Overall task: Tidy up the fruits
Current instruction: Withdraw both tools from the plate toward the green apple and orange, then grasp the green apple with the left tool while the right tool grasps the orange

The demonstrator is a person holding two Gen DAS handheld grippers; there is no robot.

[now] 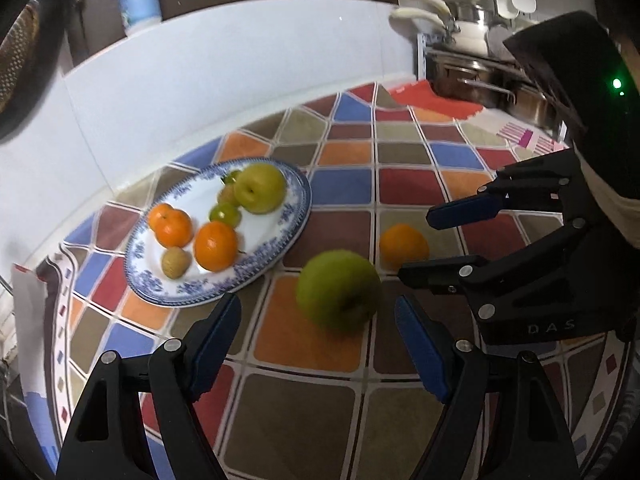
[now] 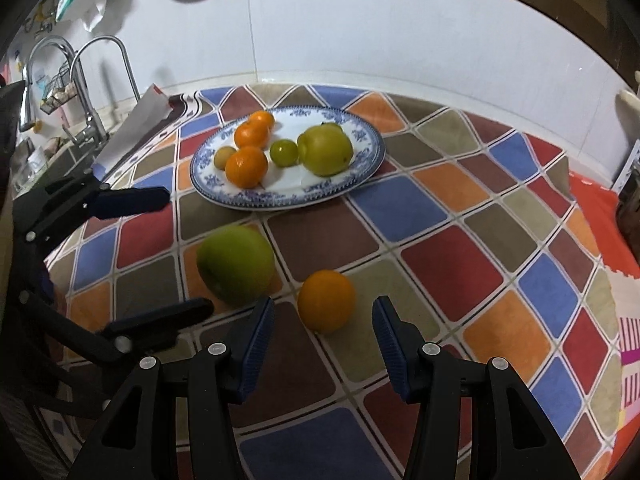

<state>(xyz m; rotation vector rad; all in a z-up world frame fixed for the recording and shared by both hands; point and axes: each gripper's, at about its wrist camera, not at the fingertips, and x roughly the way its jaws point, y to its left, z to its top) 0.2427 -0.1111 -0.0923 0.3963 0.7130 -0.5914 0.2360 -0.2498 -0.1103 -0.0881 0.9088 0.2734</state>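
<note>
Green and blurred, the loose apple [image 1: 339,289] lies on the chequered desk [image 1: 304,408] just ahead of the left gripper [image 1: 318,334], whose fingers [image 1: 214,338] stand wide and empty, apparently lined up to straddle it. The blue-patterned plate [image 1: 280,240] beside it already carries fruit, likely the gathering spot.

From the right wrist, the right gripper [image 2: 322,334] frames the stray orange [image 2: 326,300], fingers [image 2: 256,344] parted, not touching it. Apple [image 2: 236,266] and plate [image 2: 360,178] sit beyond; each hand seems assigned one fruit.
</note>
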